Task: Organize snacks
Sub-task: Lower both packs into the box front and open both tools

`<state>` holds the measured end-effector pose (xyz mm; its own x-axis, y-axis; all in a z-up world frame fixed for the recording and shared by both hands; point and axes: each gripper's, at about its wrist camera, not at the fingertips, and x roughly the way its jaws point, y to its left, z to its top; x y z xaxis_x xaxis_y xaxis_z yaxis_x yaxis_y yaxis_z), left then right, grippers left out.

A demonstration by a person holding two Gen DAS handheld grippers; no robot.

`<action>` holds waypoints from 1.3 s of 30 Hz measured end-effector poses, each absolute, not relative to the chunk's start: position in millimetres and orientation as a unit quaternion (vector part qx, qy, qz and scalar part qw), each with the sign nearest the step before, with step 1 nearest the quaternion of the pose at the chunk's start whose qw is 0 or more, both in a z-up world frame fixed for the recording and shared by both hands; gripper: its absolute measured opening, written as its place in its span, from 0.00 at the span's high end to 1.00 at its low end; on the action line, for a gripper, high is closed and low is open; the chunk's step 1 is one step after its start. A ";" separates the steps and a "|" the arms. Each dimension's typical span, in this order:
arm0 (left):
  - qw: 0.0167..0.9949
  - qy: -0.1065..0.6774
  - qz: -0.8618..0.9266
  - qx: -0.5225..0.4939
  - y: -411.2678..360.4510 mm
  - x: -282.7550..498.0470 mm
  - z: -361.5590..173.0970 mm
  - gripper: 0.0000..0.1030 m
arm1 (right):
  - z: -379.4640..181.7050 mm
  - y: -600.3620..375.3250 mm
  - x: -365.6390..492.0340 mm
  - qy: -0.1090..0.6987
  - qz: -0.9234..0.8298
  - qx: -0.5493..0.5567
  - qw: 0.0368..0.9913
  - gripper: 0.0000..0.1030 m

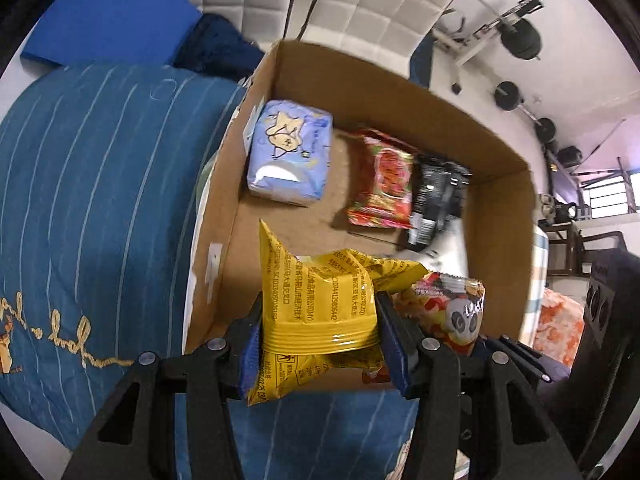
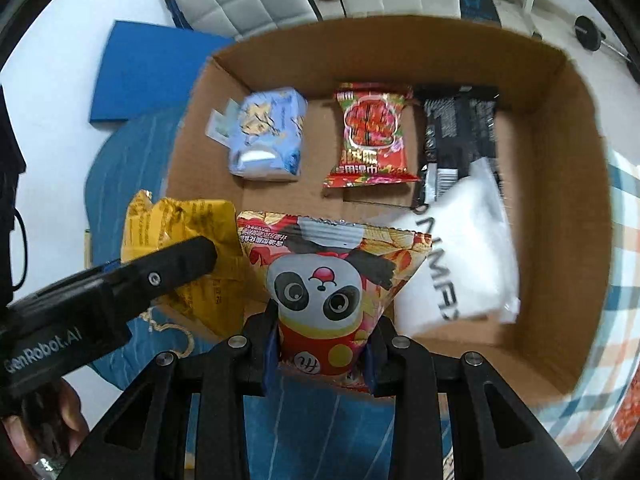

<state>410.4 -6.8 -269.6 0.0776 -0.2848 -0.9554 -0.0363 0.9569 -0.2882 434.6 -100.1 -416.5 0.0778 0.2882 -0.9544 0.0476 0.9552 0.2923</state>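
Gripping: left tool (image 1: pixel 320 320) clamps yellow packet (image 1: pixel 320 300); right tool (image 2: pixel 324 340) clamps panda packet (image 2: pixel 324 284).

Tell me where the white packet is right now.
In the right wrist view the white packet lies inside the cardboard box, toward its right side, overlapping the black packet, just right of the panda packet.

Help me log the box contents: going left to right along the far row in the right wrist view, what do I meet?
Light blue packet → red snack bag → black packet, all lying on the floor of the cardboard box.
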 end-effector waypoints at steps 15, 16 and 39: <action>0.675 0.731 -0.062 -0.078 -11.2 450.1 -335.6 0.53 | -475.7 -103.0 464.0 0.715 0.080 0.129 0.682 0.67; 0.674 0.732 -0.063 -0.079 -11.1 450.7 -337.3 0.53 | -477.2 -103.4 464.9 0.717 0.080 0.129 0.681 0.67; 0.654 0.750 -0.056 -0.080 -14.2 451.3 -335.8 0.35 | -485.5 -110.9 470.1 0.730 0.084 0.124 0.667 0.49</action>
<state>451.3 -14.2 -335.8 -0.1323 -0.1937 -0.9721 -0.0466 0.9809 -0.1891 470.1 -110.9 -485.5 -0.0791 0.2934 -0.9527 0.0682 0.9551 0.2885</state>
